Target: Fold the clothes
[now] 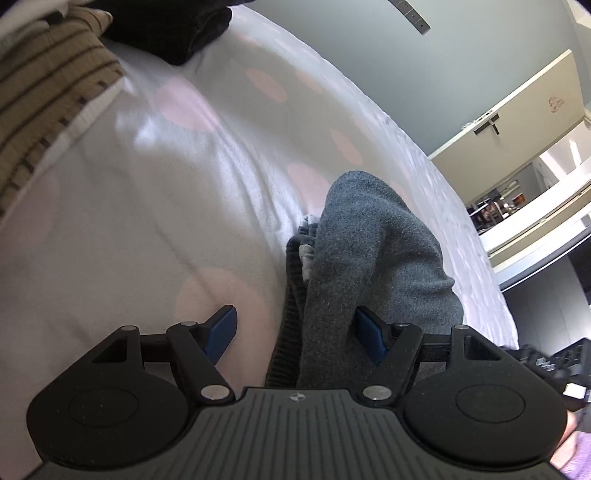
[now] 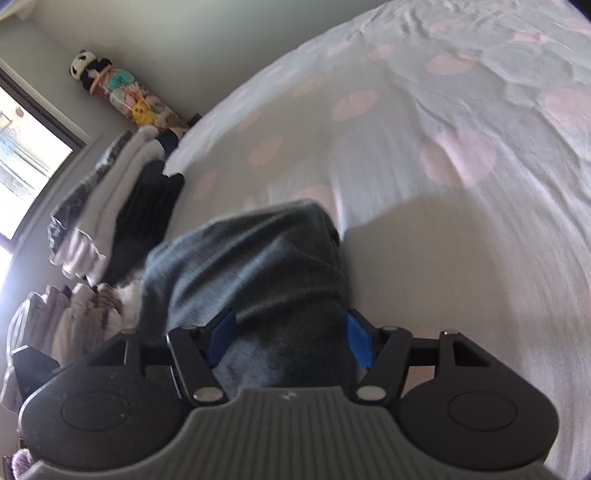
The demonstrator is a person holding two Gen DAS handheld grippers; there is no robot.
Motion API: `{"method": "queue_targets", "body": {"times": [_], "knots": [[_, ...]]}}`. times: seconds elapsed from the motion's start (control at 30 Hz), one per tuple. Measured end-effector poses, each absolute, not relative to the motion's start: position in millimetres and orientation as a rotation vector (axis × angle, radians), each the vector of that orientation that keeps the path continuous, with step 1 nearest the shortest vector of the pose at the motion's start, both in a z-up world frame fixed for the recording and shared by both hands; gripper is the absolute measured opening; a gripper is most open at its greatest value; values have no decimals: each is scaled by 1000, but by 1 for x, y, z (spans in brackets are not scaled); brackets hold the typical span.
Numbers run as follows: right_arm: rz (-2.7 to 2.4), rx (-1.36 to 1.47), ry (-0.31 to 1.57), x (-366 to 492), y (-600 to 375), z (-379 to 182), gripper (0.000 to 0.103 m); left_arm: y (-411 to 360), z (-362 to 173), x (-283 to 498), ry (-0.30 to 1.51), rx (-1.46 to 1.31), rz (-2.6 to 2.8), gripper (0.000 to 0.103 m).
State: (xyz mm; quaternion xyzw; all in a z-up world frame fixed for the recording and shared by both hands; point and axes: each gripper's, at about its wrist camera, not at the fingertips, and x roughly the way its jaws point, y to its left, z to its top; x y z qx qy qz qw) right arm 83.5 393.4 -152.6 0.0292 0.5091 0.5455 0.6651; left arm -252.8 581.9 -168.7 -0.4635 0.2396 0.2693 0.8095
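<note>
A grey fleece garment (image 1: 369,251) lies bunched on the white bed sheet with pink dots (image 1: 147,206); its ribbed edge shows on its left side. My left gripper (image 1: 295,336) hovers over its near end, jaws wide apart. The right blue pad (image 1: 369,339) is against the cloth and the left pad stands over bare sheet. In the right wrist view the same grey garment (image 2: 258,258) fills the gap of my right gripper (image 2: 290,339). Its blue pads stand apart at the cloth's sides and do not pinch it. The sheet (image 2: 461,221) spreads to the right.
A folded brown striped garment (image 1: 44,92) and a black one (image 1: 173,29) lie at the far left of the bed. A pile of light and dark clothes (image 2: 110,210) sits by the bed's edge, below a window (image 2: 29,155) and a stack of soft toys (image 2: 118,92). A cupboard (image 1: 517,129) stands beyond.
</note>
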Motion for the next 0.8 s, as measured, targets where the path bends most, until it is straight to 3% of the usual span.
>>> {"method": "queue_targets", "body": {"times": [0.1,0.23,0.37,0.5,0.53,0.67,0.8], "knots": [[1214,82,1192,87,395,-167,70,583,-172,-249,514,-993,560,72],[1222,122,1217,91,397,-175,72,587,-179,-244,499,-1055,517,52],[1242,143,1225,90,400,-177,72,588,-182,-241,491,-1074,507,46],[1252,209,1274,89,398,-183,57,588,-184,-242,473,-1099,505,40],[1248,225,1283,88,396,-184,48,588,-184,-242,470,-1101,506,38],[1250,253,1272,84,388,-175,28,584,-178,-241,463,-1067,516,31],[1267,273,1233,78,377,-155,24,580,-174,-244,421,-1073,515,25]]}}
